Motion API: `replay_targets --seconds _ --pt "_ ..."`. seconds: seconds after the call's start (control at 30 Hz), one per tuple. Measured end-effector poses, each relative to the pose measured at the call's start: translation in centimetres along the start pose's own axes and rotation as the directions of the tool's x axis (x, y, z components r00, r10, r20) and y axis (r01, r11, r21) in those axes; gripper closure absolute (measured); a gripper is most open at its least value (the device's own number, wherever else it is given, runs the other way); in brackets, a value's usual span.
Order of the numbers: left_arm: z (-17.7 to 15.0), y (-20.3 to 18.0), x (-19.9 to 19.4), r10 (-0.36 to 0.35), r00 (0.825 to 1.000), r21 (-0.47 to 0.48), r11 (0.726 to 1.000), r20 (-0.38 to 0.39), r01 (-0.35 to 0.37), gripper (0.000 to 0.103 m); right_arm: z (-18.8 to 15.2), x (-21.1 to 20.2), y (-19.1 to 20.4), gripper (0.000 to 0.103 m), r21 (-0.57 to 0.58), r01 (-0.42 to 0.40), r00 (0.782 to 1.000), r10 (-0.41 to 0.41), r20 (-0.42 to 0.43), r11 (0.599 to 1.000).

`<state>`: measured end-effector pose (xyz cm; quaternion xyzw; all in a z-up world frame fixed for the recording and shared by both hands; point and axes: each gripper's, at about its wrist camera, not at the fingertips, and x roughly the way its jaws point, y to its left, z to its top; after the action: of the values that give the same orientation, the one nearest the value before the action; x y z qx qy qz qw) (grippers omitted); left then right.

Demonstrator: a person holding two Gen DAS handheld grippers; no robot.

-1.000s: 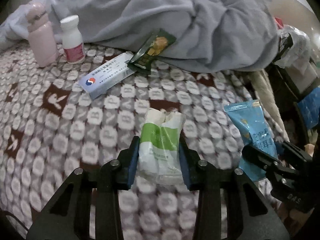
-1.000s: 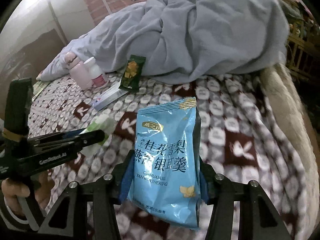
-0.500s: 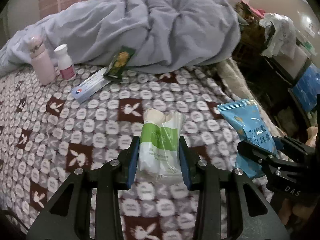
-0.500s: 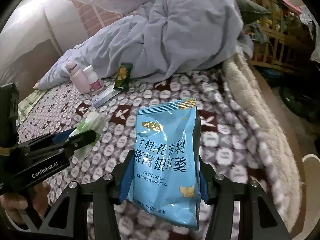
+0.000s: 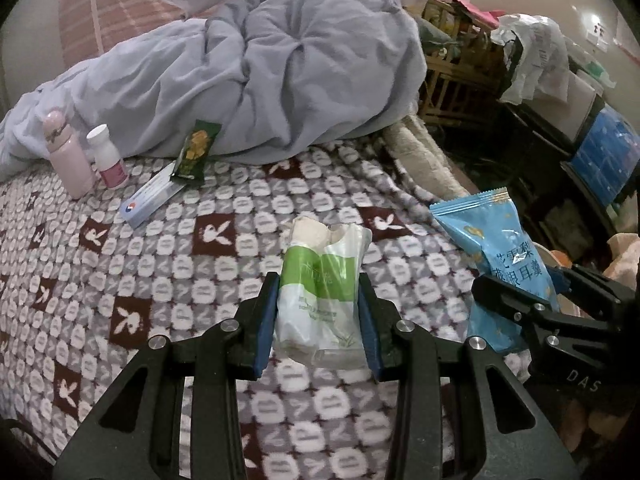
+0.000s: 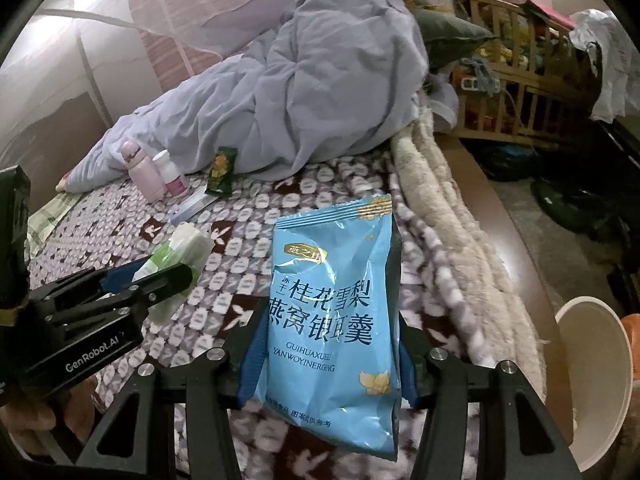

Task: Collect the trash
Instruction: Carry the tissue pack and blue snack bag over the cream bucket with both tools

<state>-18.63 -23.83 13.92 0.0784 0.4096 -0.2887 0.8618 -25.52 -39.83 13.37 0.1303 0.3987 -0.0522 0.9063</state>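
Note:
My left gripper [image 5: 318,320] is shut on a green and white tissue pack [image 5: 320,292], held above the patterned blanket [image 5: 160,280]. My right gripper [image 6: 326,340] is shut on a blue snack bag [image 6: 334,304]. Each gripper shows in the other's view: the right one with the blue snack bag [image 5: 500,256] at the right, the left one with the tissue pack [image 6: 176,256] at the left. A dark green wrapper [image 5: 196,154] and a white and blue box [image 5: 154,198] lie on the blanket by the quilt.
A pink bottle [image 5: 66,152] and a white pill bottle [image 5: 106,156] stand at the back left. A rumpled grey quilt [image 5: 260,80] covers the far bed. A white bin [image 6: 592,380] stands on the floor at the right, beyond the bed's fleecy edge [image 6: 440,208]. Cluttered furniture lines the right.
Both grippers have pulled back and risen from the blanket with their packs still held. The bed's right edge, the floor and the white bin have come into view.

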Motion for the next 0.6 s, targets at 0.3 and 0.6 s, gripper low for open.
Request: replay_targets --seconds 0.3,0.6 --pt "0.2 -2.3 0.1 -0.028 1.000 0.028 0.999 -0.002 0.028 0.068 -0.5 -1.6 -2.1 0.050 0.037 0.031 0.999 -0.032 0.020 0.999" --pt "0.6 -6.6 1.0 -0.089 0.996 0.074 0.993 -0.017 0.090 0.068 -1.2 -3.3 -5.5 0.050 0.084 0.082 0.996 -0.085 0.033 0.993"
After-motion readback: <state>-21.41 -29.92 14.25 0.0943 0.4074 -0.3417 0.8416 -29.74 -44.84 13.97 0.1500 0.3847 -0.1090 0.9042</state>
